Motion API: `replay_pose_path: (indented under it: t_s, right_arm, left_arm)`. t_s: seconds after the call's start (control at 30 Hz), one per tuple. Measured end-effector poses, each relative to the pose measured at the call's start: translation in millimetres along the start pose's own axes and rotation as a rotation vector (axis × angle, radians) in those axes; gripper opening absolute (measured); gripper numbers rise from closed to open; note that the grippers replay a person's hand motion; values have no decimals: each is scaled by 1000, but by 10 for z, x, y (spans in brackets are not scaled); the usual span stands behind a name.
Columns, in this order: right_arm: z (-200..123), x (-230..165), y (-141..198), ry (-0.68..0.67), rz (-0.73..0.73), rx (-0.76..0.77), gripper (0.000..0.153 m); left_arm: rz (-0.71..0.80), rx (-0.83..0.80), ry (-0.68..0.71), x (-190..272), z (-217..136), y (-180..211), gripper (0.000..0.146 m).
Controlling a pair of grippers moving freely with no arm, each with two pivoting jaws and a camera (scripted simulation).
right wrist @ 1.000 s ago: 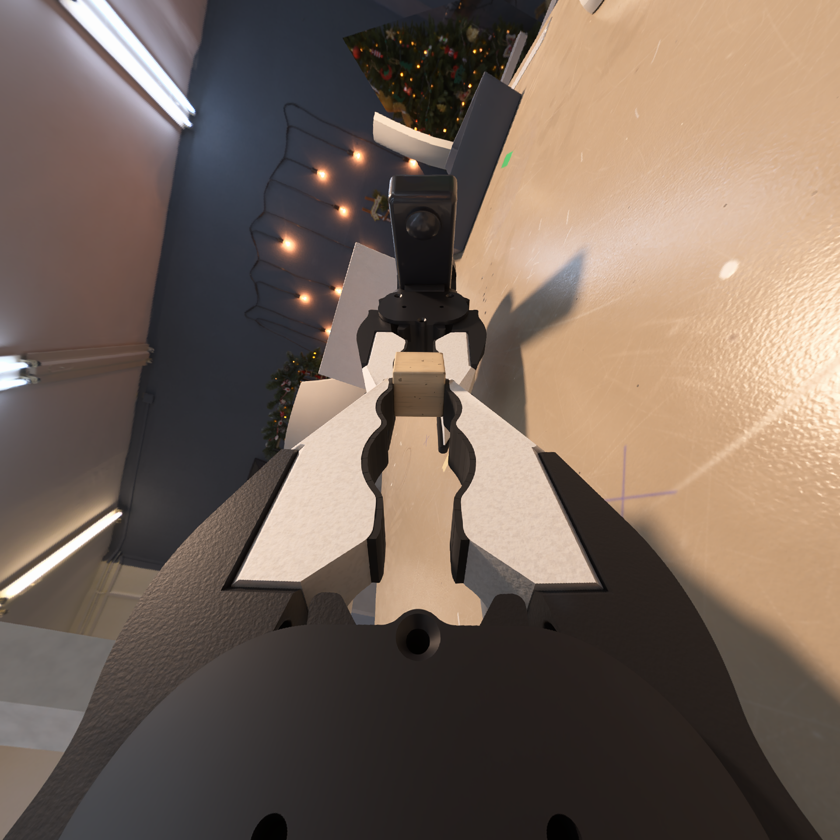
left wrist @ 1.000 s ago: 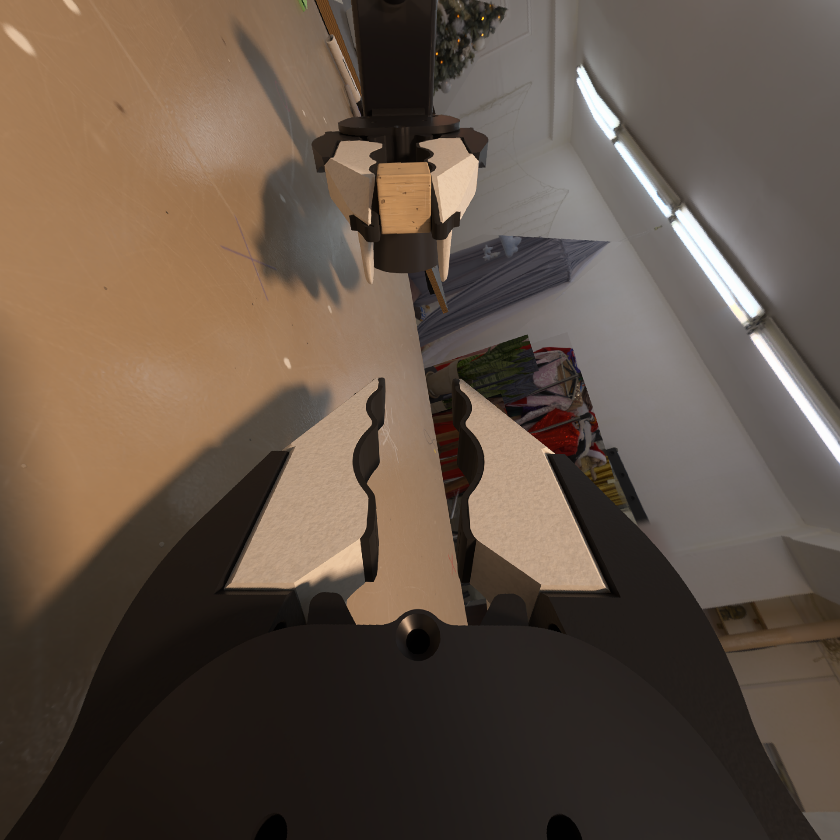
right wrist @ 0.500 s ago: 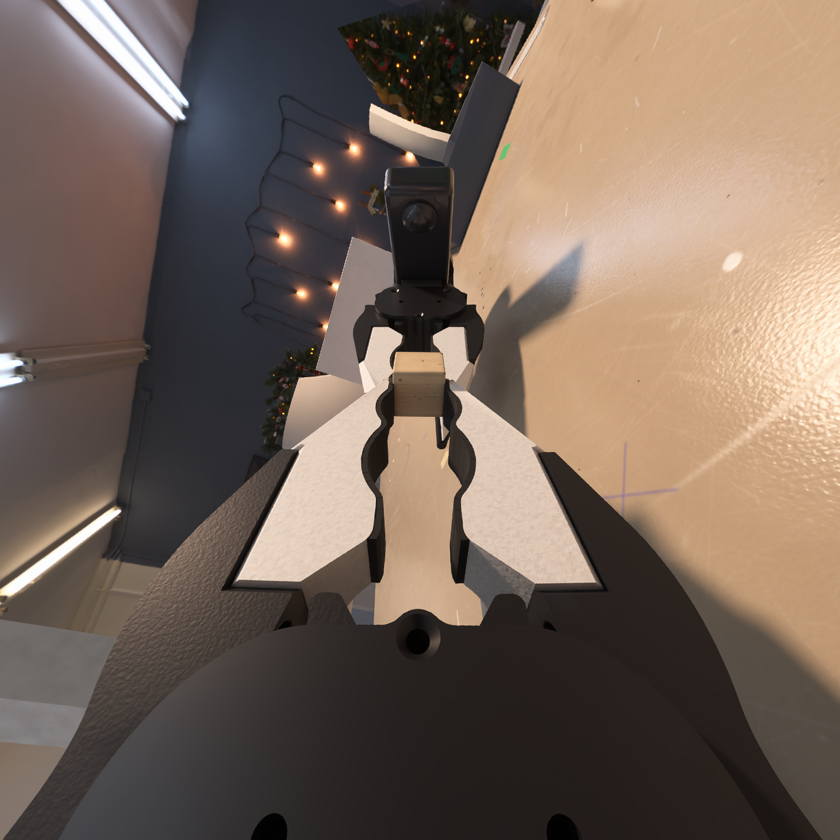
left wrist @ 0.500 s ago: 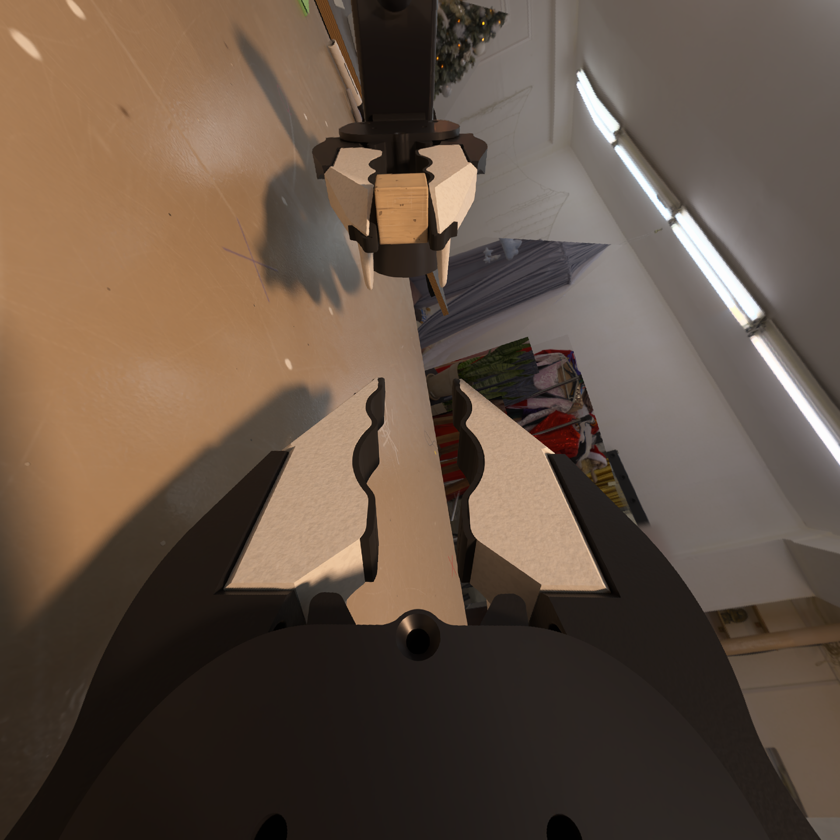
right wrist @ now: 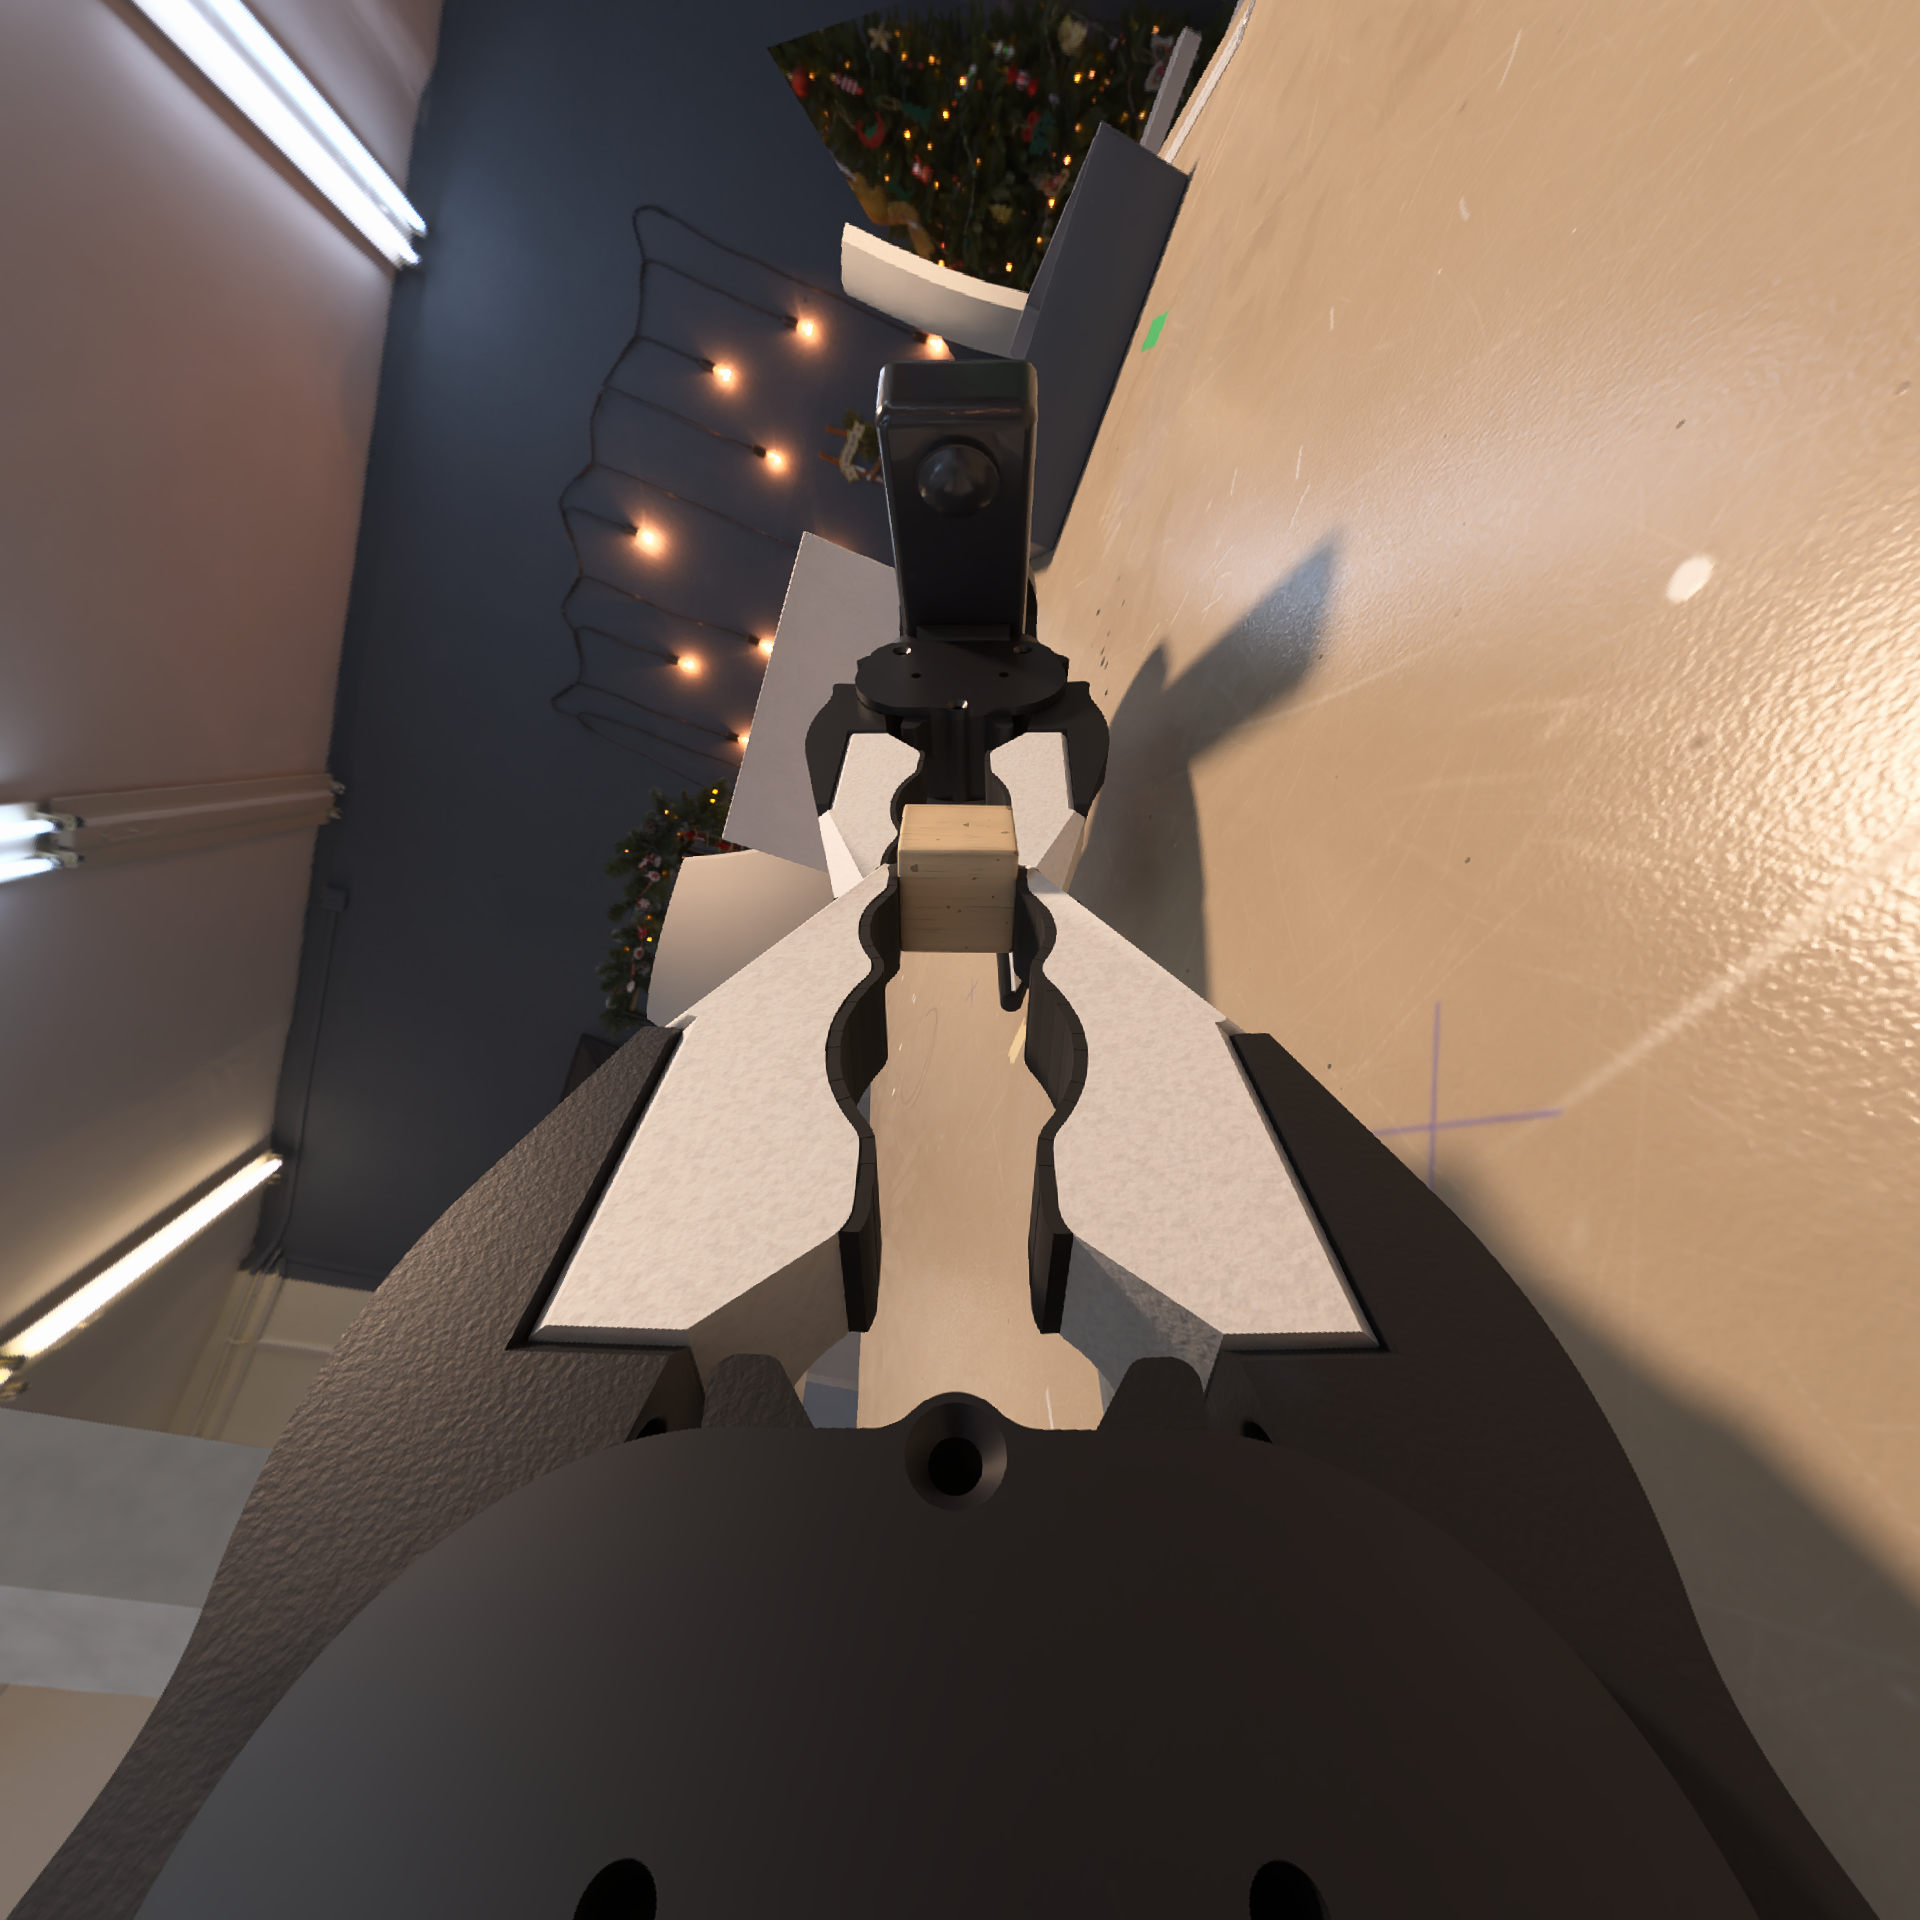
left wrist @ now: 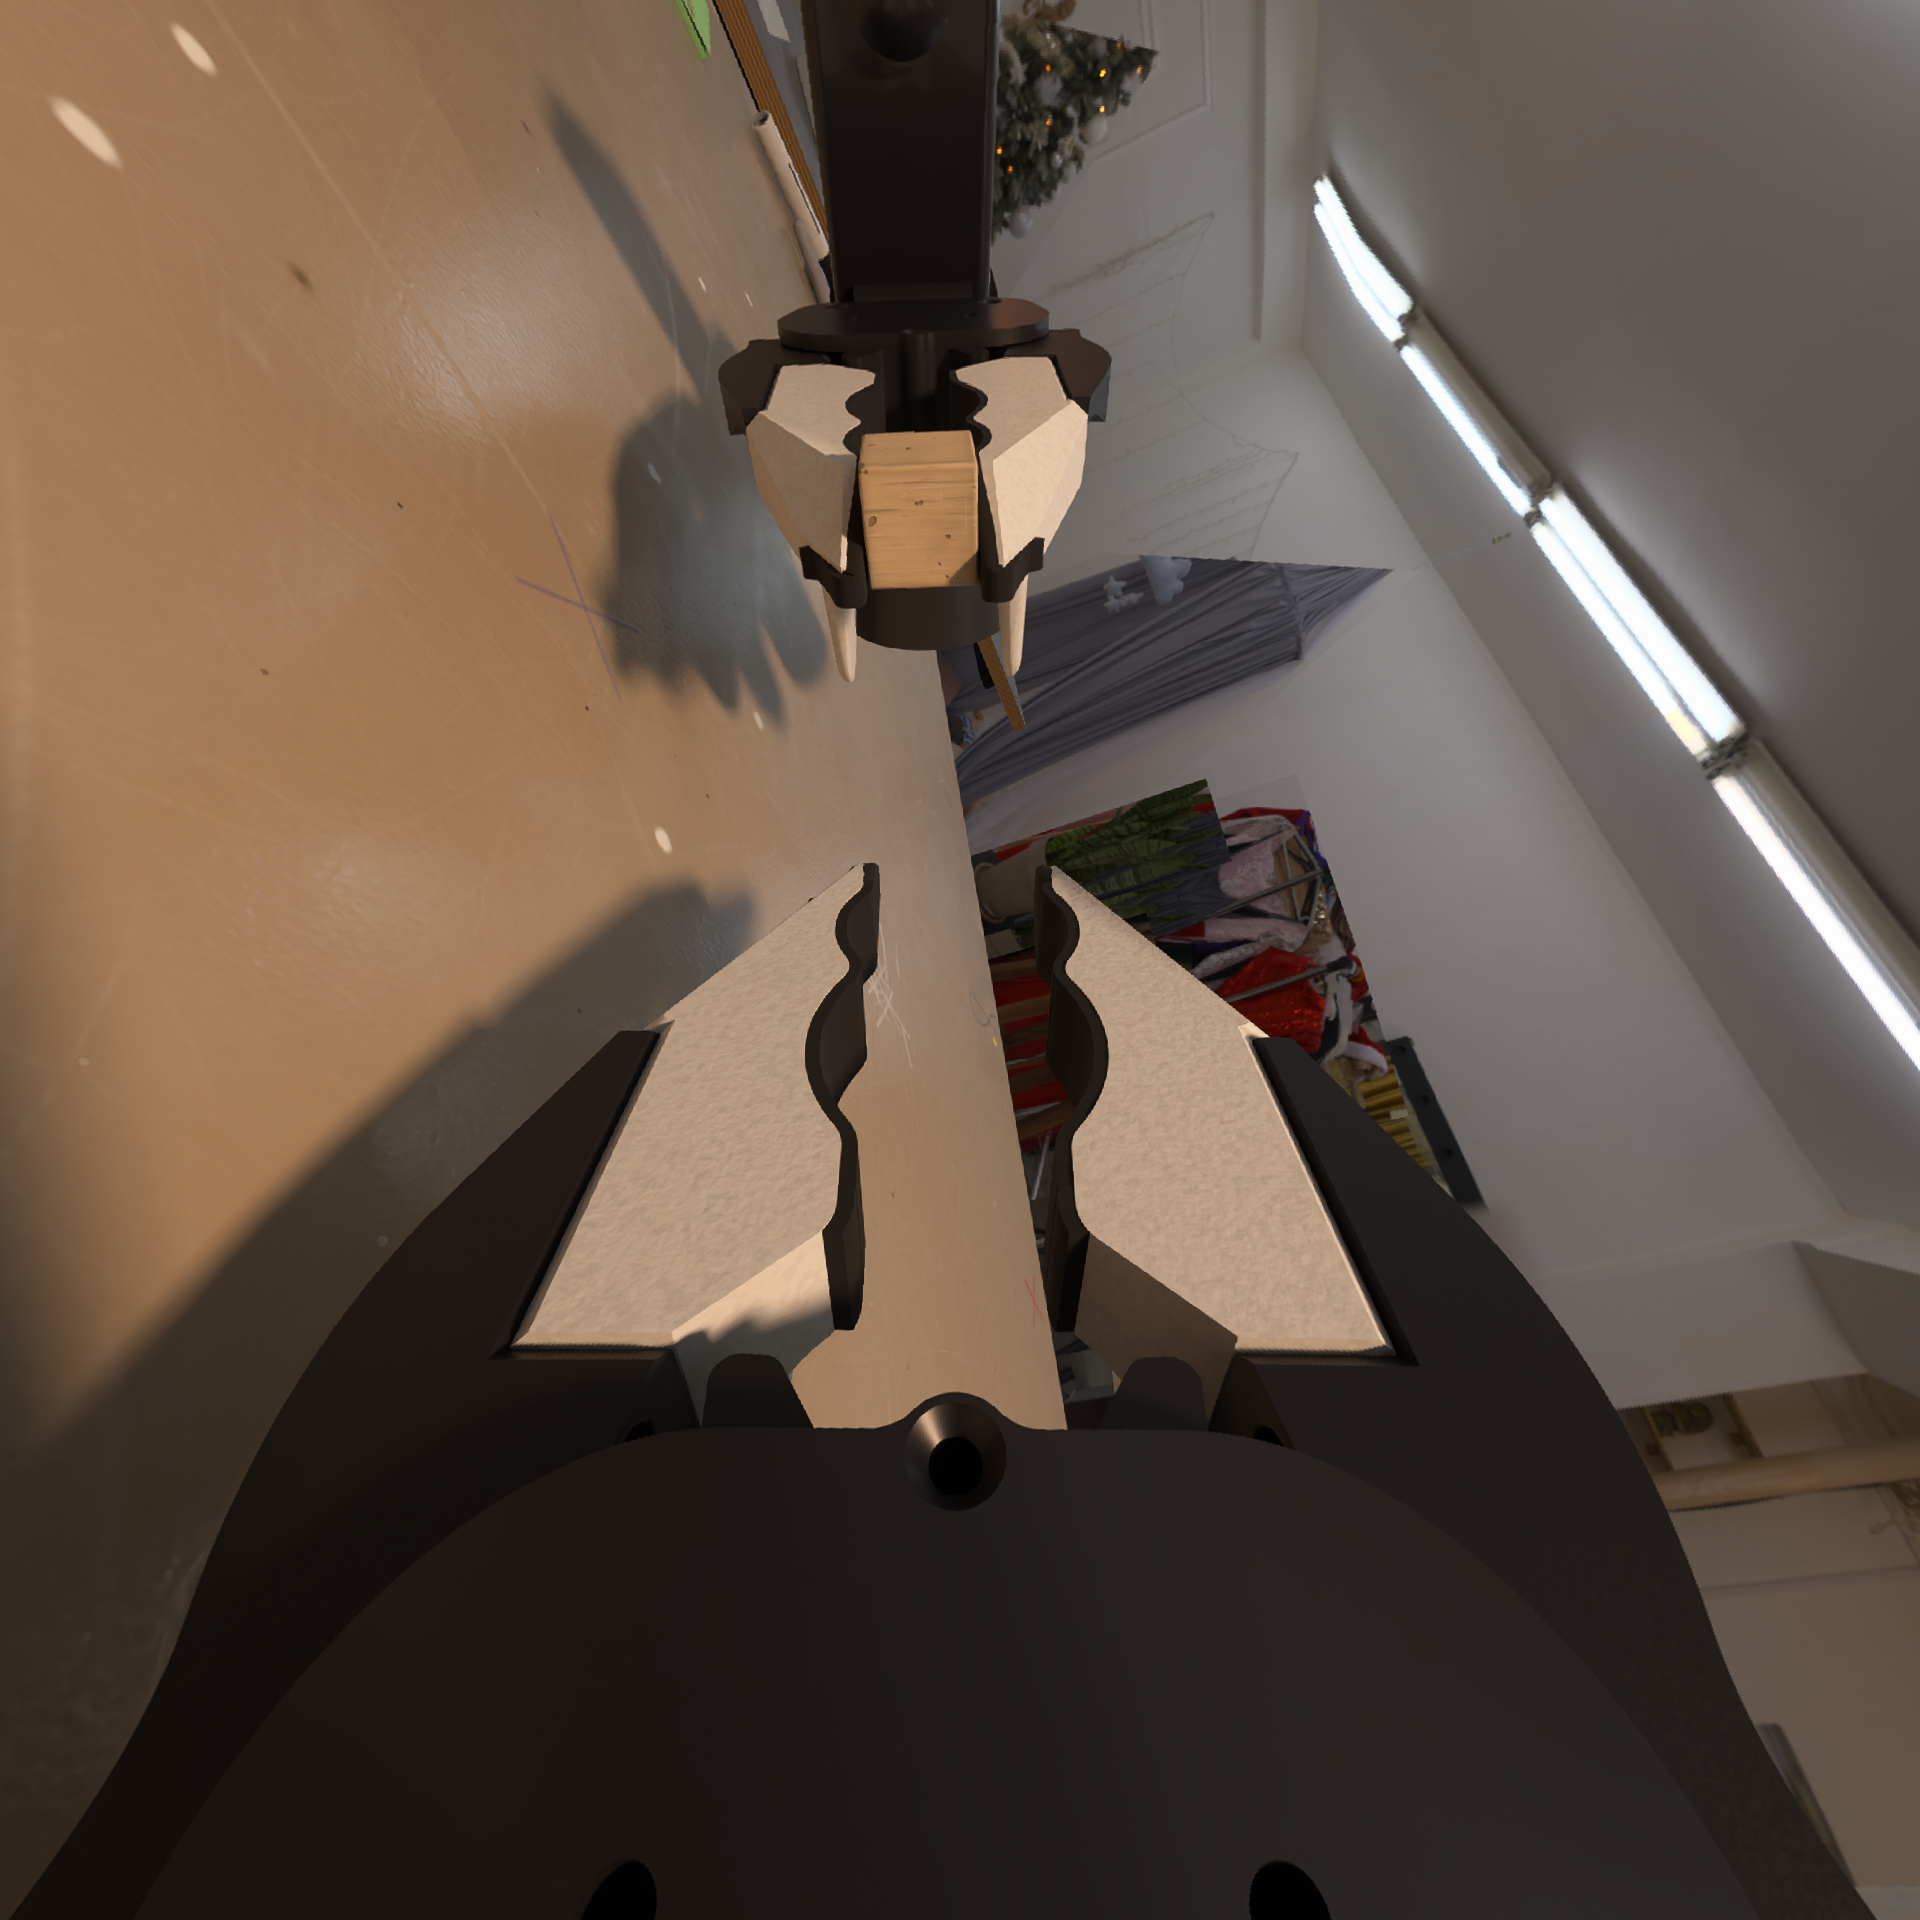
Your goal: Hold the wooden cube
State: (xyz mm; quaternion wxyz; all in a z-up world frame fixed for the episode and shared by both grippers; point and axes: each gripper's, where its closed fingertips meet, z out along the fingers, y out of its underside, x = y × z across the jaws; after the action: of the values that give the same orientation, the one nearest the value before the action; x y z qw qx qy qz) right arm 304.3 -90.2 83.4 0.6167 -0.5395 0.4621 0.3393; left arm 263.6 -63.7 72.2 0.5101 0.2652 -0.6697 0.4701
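The wooden cube is a small pale block clamped between the tips of my right gripper, which is shut on it and holds it off the tan table. In the left wrist view the cube shows straight ahead in the right gripper. My left gripper is open and empty, its fingers a cube's width apart, and it faces the cube with a clear gap between. It also shows in the right wrist view, just behind the cube.
The table fills one side of each view, and its edge runs through the middle of both. It bears a purple cross mark and a green spot. Walls, strip lights and decorated trees lie beyond.
The right gripper with the cube has drifted slightly lower in the left wrist view. The left gripper has shifted slightly up in the right wrist view. Both jaws stand as before.
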Motion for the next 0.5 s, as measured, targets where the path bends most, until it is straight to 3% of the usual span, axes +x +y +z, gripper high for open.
replay_pose_path:
  t_s: [0.5]
  right_arm:
    - [26,4,21,4,-3,-8,20]
  left_arm:
    - [-3,6,-2,-10,-4,5,30]
